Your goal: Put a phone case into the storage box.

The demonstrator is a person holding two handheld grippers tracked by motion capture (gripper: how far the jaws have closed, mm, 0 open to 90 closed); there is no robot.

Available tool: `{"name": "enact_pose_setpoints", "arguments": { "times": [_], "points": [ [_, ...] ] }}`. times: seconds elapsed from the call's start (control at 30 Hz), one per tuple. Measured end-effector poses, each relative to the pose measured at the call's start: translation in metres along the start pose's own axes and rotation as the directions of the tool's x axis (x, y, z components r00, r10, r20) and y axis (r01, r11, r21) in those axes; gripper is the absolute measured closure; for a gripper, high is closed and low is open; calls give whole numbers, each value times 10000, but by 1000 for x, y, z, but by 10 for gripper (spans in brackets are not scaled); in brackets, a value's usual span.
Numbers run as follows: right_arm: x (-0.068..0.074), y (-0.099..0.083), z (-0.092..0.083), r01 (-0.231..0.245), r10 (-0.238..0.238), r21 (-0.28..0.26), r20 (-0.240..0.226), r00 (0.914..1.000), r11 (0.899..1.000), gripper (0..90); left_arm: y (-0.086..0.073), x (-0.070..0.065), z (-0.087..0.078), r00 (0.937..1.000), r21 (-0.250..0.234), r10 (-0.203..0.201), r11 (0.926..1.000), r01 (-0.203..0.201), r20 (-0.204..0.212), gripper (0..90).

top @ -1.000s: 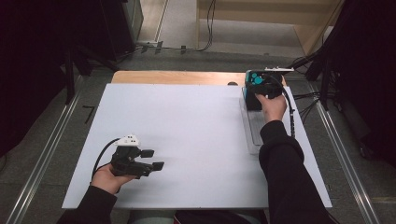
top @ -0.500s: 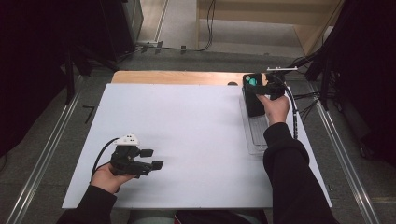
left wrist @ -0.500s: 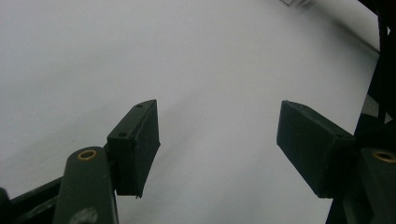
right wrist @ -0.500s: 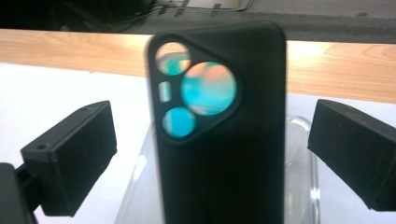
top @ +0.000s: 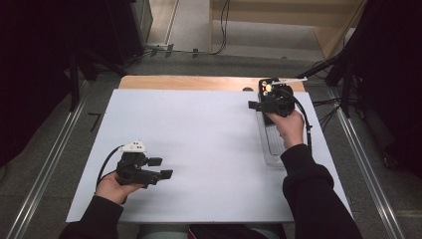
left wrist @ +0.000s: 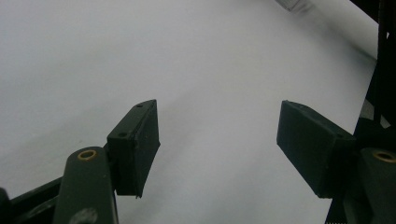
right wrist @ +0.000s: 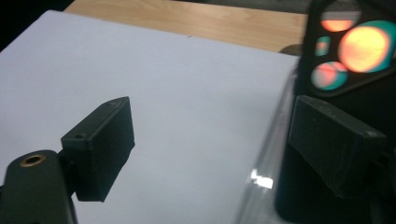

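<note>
The right gripper has swung left off the clear tray onto the white counter, jaws closing yet empty, beside the tray's dark, orange-spotted block; left gripper idles wide.

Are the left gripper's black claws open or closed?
Open. The left gripper has a wide gap between its pads, with just white table showing through.

Matt white sheet over bare wood table; clear glossy plastic tray.
</note>
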State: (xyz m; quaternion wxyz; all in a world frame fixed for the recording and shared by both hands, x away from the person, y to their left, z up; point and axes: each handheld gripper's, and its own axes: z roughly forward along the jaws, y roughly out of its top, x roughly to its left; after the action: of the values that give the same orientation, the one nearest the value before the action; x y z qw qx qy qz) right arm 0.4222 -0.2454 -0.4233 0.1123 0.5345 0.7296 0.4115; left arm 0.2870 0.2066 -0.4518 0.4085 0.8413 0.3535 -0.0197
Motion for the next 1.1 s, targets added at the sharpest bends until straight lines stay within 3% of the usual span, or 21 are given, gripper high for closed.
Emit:
{"name": "enact_pose_setpoints", "arguments": {
  "times": [0.17,0.37,0.87,1.1],
  "points": [
    [14,-7,-2,155,-145,155,-662,9977,9998,175,2,1,1,10000,80,24,10000,-24,-6,301],
    [28,-16,-4,473,-408,418,-1444,9887,9980,222,2,1,1,10000,93,73,9999,-73,36,301],
    [62,-47,-24,1393,-1162,759,-2516,9608,9873,231,0,-1,-3,9998,61,123,9999,-124,137,300],
    [70,-68,-39,2027,-1747,794,-2700,9469,9760,232,-2,-2,-5,9997,58,148,9999,-150,203,300]
  ]
}}
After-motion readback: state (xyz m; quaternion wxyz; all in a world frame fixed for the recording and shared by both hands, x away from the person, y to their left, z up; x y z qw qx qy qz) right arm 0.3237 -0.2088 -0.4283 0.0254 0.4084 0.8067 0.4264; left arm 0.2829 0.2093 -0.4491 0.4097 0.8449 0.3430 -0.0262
